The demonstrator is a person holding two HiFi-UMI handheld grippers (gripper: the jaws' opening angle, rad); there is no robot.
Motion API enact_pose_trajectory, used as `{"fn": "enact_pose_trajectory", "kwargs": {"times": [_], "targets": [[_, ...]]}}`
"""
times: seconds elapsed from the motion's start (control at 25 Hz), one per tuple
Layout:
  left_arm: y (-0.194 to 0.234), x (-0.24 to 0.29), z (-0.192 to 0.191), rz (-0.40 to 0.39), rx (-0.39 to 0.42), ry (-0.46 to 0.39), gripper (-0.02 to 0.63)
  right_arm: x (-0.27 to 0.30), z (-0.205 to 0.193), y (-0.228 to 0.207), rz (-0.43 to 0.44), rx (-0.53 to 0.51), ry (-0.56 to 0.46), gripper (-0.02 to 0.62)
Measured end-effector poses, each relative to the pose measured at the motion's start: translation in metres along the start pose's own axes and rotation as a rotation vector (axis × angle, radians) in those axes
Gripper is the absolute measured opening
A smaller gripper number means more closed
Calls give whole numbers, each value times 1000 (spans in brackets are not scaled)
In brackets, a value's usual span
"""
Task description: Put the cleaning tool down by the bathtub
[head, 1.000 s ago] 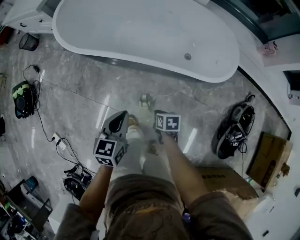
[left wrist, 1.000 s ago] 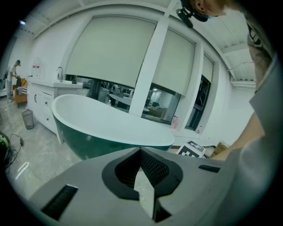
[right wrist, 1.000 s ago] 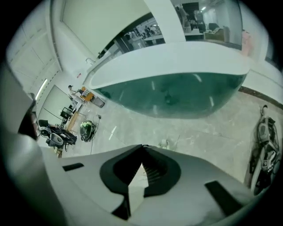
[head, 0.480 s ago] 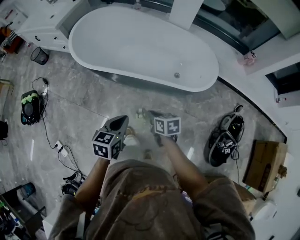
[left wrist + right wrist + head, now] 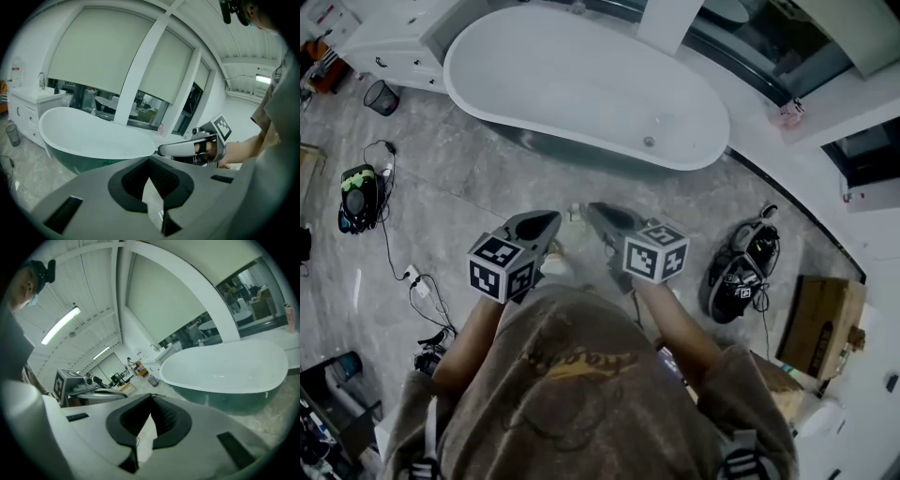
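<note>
Cleaning tool (image 5: pixel 575 215), small and pale, lies on the glossy grey marble floor (image 5: pixel 459 178) beside the smooth white oval bathtub (image 5: pixel 581 84). Over it, left gripper (image 5: pixel 549 222) and right gripper (image 5: pixel 592 210) point forward, tipped slightly down, both clenched on nothing.

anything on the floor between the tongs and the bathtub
Nothing visible. Bare floor runs from the left tongs and right tongs, both shut and empty, to the bathtub. Only a small pale object shows on the floor between their tips, too small to identify.
</note>
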State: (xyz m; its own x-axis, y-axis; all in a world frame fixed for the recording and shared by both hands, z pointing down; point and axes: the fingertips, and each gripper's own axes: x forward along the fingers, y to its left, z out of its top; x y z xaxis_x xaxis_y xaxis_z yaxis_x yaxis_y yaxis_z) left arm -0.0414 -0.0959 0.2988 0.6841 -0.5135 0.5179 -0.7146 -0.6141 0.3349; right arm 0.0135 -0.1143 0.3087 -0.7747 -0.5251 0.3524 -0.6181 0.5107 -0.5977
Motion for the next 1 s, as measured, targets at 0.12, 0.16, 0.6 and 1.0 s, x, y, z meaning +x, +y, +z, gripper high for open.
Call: {"fn": "enact_pose_trajectory", "kwargs": {"times": [0.12,0.16,0.6,1.0], "targets": [[-11,-9,4,-26,8,-10,2,-13,2,22,30,-52,-8,2],[-13,-11,6,-27,9,-18,2,-18,3,28,37,-70,-11,2],[-38,-38,36,-73,113,-160,2,-58,26,87,115,-330,-131,2],[-45,-52,59,-69,191,-305,2,-63,43,94,126,-398,-253,2]]}}
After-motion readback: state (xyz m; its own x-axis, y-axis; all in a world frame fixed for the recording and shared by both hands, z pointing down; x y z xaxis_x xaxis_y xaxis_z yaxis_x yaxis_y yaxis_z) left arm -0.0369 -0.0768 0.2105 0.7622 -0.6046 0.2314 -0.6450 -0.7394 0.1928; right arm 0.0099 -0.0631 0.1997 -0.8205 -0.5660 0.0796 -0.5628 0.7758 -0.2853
